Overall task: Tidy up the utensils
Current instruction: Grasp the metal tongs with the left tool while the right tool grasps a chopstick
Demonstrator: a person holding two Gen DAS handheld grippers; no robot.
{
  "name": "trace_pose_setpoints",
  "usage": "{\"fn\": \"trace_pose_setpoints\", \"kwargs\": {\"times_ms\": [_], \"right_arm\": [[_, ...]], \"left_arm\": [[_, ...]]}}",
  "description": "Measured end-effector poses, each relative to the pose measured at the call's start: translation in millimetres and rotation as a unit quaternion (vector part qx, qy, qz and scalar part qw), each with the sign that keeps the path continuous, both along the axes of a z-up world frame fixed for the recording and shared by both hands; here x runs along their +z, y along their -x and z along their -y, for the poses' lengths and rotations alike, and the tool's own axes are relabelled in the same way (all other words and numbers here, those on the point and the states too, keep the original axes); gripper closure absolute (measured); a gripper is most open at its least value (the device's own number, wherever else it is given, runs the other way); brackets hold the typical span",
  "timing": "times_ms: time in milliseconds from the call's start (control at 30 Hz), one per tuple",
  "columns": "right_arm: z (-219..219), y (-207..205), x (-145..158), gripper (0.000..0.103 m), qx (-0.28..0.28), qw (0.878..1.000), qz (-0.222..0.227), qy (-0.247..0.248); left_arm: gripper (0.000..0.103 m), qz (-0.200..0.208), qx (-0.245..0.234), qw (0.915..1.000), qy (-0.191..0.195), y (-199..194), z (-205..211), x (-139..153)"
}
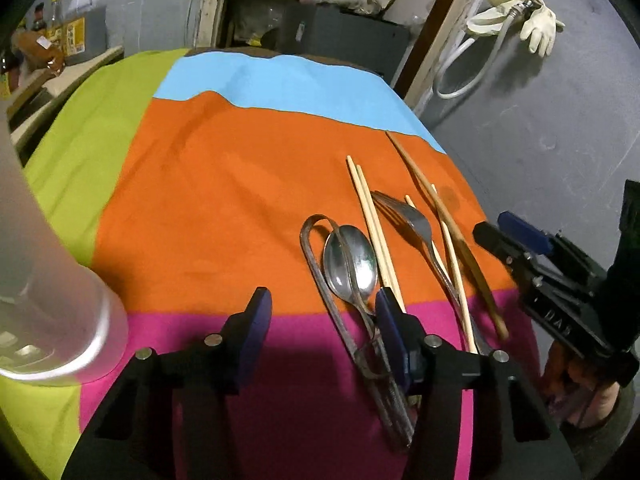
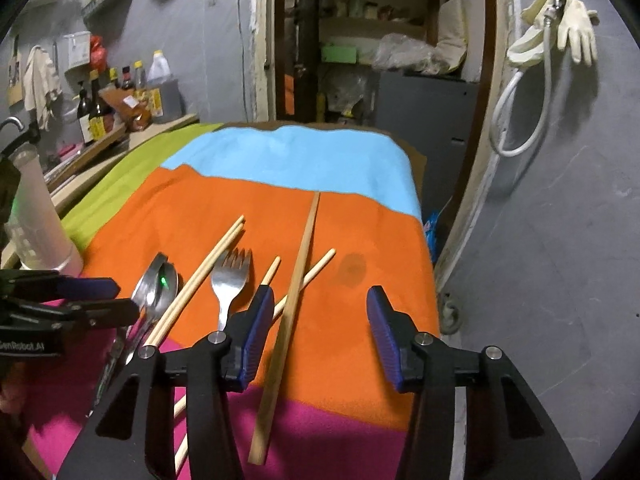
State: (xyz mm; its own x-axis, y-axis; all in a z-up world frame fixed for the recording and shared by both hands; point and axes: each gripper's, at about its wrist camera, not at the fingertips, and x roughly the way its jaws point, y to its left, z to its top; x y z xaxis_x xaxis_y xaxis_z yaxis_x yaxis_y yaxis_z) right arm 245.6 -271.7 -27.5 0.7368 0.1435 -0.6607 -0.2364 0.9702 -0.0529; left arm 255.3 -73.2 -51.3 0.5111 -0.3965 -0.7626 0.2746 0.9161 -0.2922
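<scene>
Lying loose on the striped cloth (image 1: 224, 184) over the surface: spoon (image 1: 352, 264), fork (image 1: 412, 220), chopsticks (image 1: 370, 216), none in the frosted tumbler (image 1: 60, 320) at 9 o'clock. Left gripper (image 1: 320, 320) fingers spread, empty. Right gripper (image 2: 318, 332) fingers spread astride a long wooden stick (image 2: 294, 292), not pinching.

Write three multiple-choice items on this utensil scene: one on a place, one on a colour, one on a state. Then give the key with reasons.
1. Where does the fork lie?
A. On the orange part of the cloth
B. In the frosted cup
C. On the floor

2. What colour are the pads of the right hand-held gripper?
A. Red
B. Blue
C. White

3. How does the left hand-held gripper stand?
A. Shut on the spoon
B. Shut on the fork
C. Open, holding nothing

Key: 1 A, its tines rest on orange fabric; 2 B, both pads show blue; 3 C, bare cloth shows between its pads.
</scene>
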Motion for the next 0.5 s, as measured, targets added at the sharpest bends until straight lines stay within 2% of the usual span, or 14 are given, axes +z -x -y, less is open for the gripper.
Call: {"fn": "trace_pose_setpoints", "kwargs": {"times_ms": [333, 500], "right_arm": [[1, -12, -9, 0.072, 0.01, 0.999, -0.044, -0.009], [0, -17, -14, 0.085, 0.026, 0.997, -0.069, -0.023]], "left_arm": [[0.065, -0.031, -0.016, 0.9992, 0.019, -6, -6, 3], [0.078, -0.056, -0.028, 0.9974, 0.036, -11, -2, 3]]}}
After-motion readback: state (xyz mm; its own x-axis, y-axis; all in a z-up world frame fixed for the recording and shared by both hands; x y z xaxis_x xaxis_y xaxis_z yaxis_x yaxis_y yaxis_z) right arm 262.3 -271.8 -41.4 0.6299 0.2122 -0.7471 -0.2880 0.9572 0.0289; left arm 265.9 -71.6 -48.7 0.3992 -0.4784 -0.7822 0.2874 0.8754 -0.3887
